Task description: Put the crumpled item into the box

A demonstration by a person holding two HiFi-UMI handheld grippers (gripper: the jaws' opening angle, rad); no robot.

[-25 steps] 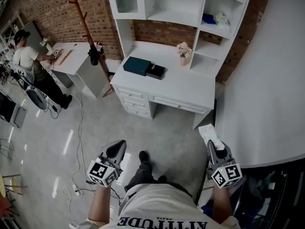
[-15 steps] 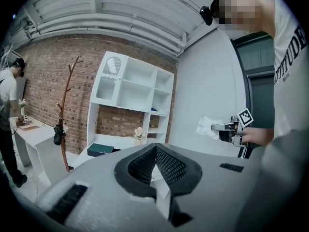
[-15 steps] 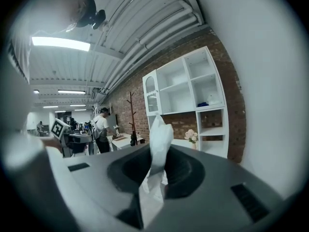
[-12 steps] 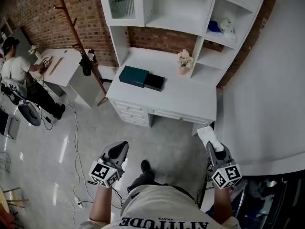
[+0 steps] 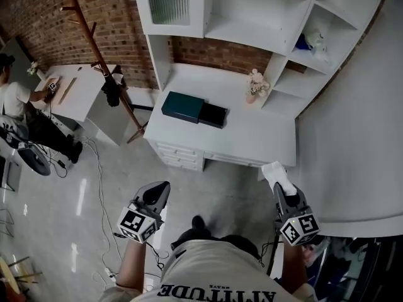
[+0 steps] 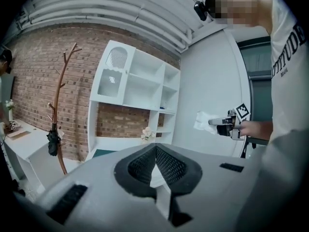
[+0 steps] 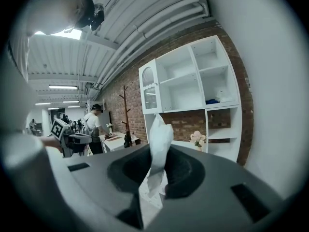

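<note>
My right gripper point(image 5: 284, 192) is shut on a white crumpled paper point(image 5: 275, 172), which sticks out past its tips. In the right gripper view the paper point(image 7: 160, 138) rises from between the pads of the right gripper point(image 7: 155, 170). Ahead, a dark teal box point(image 5: 184, 107) with a black drawer part point(image 5: 213, 115) lies on the white desk point(image 5: 252, 137), well beyond both grippers. My left gripper point(image 5: 155, 194) hangs over the floor with its jaws together and nothing in them. The left gripper view shows the left gripper point(image 6: 155, 149), and at the right the right gripper point(image 6: 224, 124) with the paper point(image 6: 203, 121).
A small pot of flowers point(image 5: 255, 87) stands on the desk under white shelves point(image 5: 252, 11). A wooden coat stand point(image 5: 94, 49) is left of the desk. A person point(image 5: 12, 99) works at a side table far left. Cables point(image 5: 101, 187) trail over the floor. A white wall point(image 5: 359, 137) runs along the right.
The desk and box have shifted in the head view as I step forward. Both grippers keep their places in the view, and the paper stays in the right one.
</note>
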